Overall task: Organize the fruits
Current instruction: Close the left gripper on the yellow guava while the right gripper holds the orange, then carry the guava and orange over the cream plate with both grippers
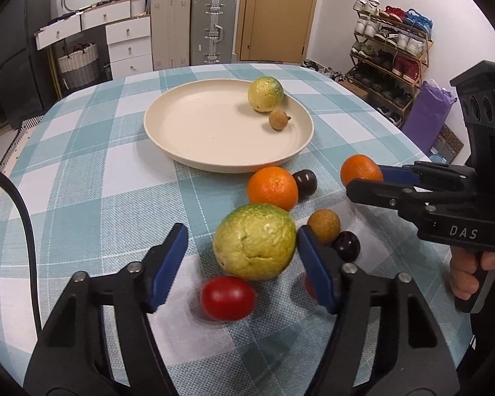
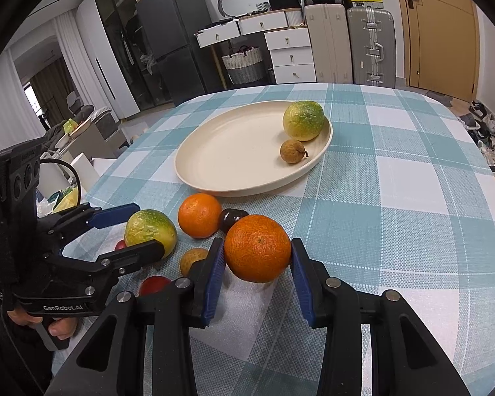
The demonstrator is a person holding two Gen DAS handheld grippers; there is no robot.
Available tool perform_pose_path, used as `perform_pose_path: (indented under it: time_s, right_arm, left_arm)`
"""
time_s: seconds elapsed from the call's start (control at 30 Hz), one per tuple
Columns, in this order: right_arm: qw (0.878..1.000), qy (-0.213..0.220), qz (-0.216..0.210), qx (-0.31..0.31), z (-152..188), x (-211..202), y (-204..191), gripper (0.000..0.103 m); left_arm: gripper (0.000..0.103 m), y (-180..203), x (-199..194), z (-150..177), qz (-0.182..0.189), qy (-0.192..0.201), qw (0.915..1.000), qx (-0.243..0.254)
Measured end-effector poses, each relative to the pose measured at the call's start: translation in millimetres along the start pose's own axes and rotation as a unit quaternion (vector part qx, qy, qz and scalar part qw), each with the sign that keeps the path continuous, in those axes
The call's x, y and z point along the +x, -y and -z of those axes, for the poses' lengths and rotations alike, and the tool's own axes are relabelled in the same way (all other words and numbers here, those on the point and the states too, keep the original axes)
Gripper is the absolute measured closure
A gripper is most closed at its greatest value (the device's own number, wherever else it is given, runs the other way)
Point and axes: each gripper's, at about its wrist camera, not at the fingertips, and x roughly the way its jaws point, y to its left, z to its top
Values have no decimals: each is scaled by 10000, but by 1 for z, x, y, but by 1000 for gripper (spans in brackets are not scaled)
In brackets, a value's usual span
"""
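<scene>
A cream plate (image 1: 188, 138) (image 2: 227, 165) holds a yellow-green citrus (image 1: 265, 94) (image 2: 303, 120) and a small brown longan (image 1: 278, 119) (image 2: 292, 151). My left gripper (image 1: 242, 267) (image 2: 132, 231) is open around a second yellow-green citrus (image 1: 254, 241) (image 2: 150, 229) on the cloth; its right pad touches the fruit, the left pad stands apart. My right gripper (image 2: 255, 267) (image 1: 363, 181) is shut on an orange (image 2: 257, 248) (image 1: 360, 169). Another orange (image 1: 272, 187) (image 2: 199, 215), a second longan (image 1: 323, 225) (image 2: 193, 259), a red tomato (image 1: 228, 298) (image 2: 153, 284) and dark plums (image 1: 305, 182) (image 1: 346, 246) lie nearby.
The table (image 1: 82, 165) has a teal-and-white checked cloth. Its far edge lies just behind the plate. Drawers, suitcases (image 1: 213, 28) and a shoe rack (image 1: 389, 52) stand beyond it. A black cable (image 1: 19, 204) hangs at the left.
</scene>
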Motion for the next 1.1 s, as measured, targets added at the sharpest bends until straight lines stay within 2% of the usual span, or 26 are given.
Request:
perform_pose_path:
  time_s: [0.13,0.5,0.93,1.1]
  right_arm:
    - [10000,0,3,-19,-1,-1,-1,63]
    - [10000,25,14,-64,-3,-2,-3,63]
    - [9996,254,-2,-121,-13,-7,-8,63]
    - [9989,446,-46,-102,-21,-12,-8,63]
  left_arm:
    - [54,4,3,1,100,-57,9999,79]
    - [55,6,-7,2,209,150,9996,109]
    - [55,-9,-48,-10,27,1011,9947,-183]
    - [55,-15,-58,-17,-76,1215,9922,-251]
